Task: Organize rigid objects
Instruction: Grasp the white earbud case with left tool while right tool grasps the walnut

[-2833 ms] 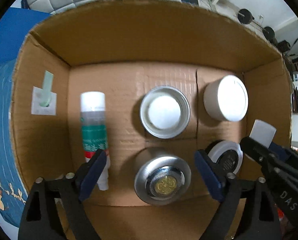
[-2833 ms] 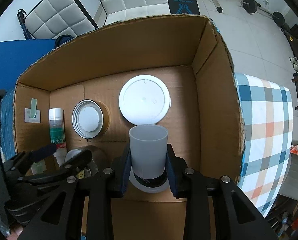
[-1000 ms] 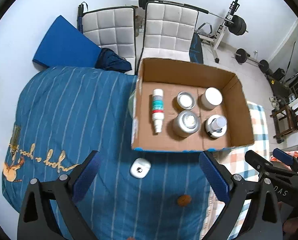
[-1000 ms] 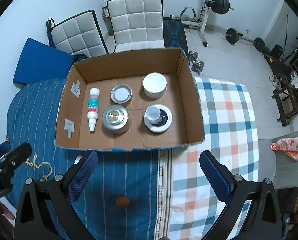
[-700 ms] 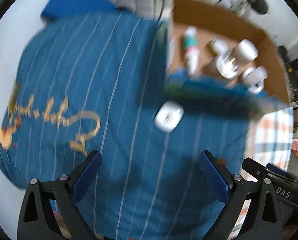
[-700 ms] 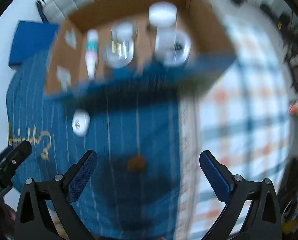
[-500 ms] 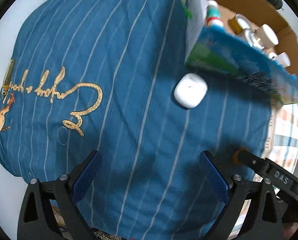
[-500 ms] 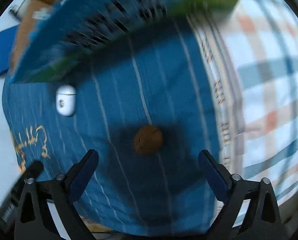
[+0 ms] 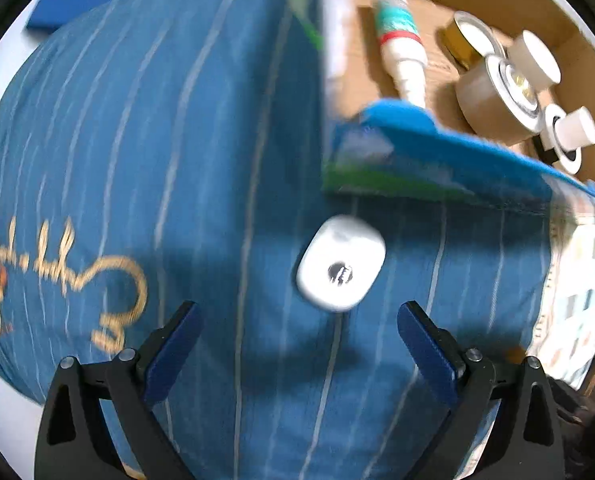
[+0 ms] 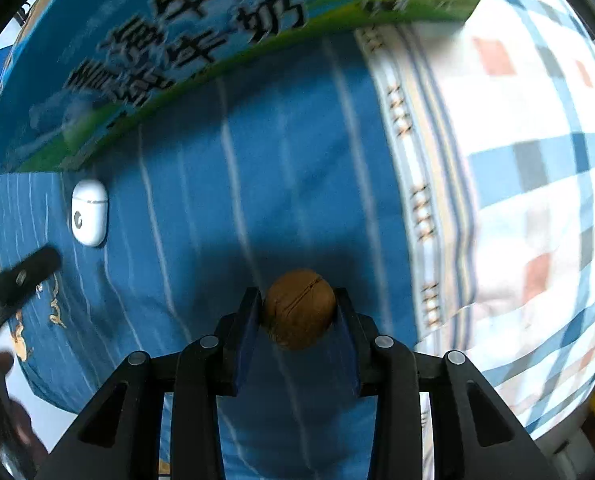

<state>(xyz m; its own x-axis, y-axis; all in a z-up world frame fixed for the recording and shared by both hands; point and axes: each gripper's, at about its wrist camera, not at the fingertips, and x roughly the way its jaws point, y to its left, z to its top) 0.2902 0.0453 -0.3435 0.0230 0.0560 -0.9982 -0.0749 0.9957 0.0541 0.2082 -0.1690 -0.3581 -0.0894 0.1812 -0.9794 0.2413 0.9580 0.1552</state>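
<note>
A brown walnut (image 10: 299, 309) is clamped between the blue pads of the right gripper (image 10: 299, 312), low over the blue striped bedspread (image 10: 225, 208), close to where the checked cloth (image 10: 537, 168) begins. The left gripper (image 9: 297, 332) is held wide open above the bedspread, nothing between its fingers. Just beyond its fingertips a white earbud case (image 9: 340, 269) lies flat on the cloth, near the front wall of the cardboard box (image 9: 437, 152). Inside the box, a white tube with a green-and-red label (image 9: 399, 40) is seen lying along the left side. Beside it a silver round tin (image 9: 493, 98) stands nearest the front wall, a small white cap on a black-and-white base (image 9: 569, 136) to its right. Farther back are a gold-rimmed tin (image 9: 471, 38) and a white jar (image 9: 535, 60). Motion blur softens the box print.
</note>
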